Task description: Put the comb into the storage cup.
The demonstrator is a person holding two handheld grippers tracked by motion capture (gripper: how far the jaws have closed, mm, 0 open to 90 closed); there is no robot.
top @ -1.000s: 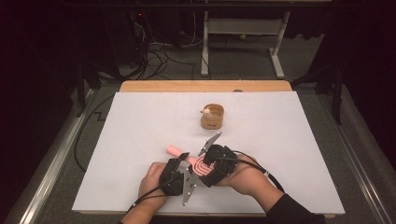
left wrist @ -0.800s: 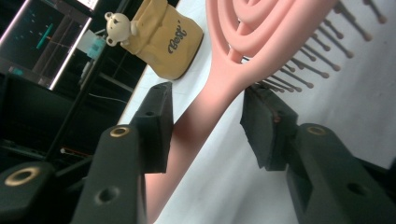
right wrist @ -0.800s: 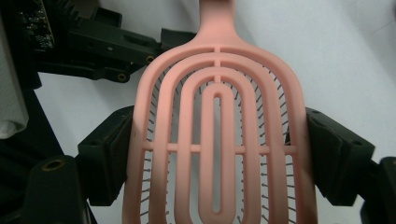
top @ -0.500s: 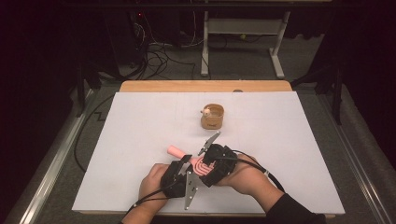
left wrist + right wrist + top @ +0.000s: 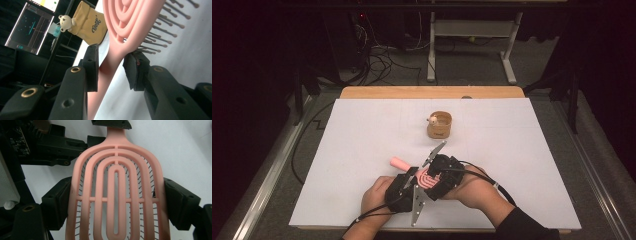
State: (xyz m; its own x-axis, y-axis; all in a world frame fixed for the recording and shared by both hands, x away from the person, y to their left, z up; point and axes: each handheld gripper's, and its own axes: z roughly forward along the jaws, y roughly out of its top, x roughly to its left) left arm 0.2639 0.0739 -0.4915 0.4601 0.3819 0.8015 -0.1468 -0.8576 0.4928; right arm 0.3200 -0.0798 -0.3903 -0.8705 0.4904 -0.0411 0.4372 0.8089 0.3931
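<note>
Near table edge, centre: pink slotted plastic hairbrush [image 5: 428, 178] held off white sheet [image 5: 362, 150]. R gripper [image 5: 116, 202] clamps brush head by both edges. L gripper [image 5: 111, 67] jaws just been closing w/ handle neck between, gap still showing. Advice: finish L squeeze square on neck before R lets go.

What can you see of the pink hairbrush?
The pink hairbrush looks like matte plastic: a vented paddle head of nested oval ribs with crossbars, thin dark ball-tipped bristles and a narrow neck running into a rounded handle. The right gripper clamps the head's edges. The left gripper jaws, just closing, straddle the neck; contact is unclear. It's near the white table's front edge.
</note>
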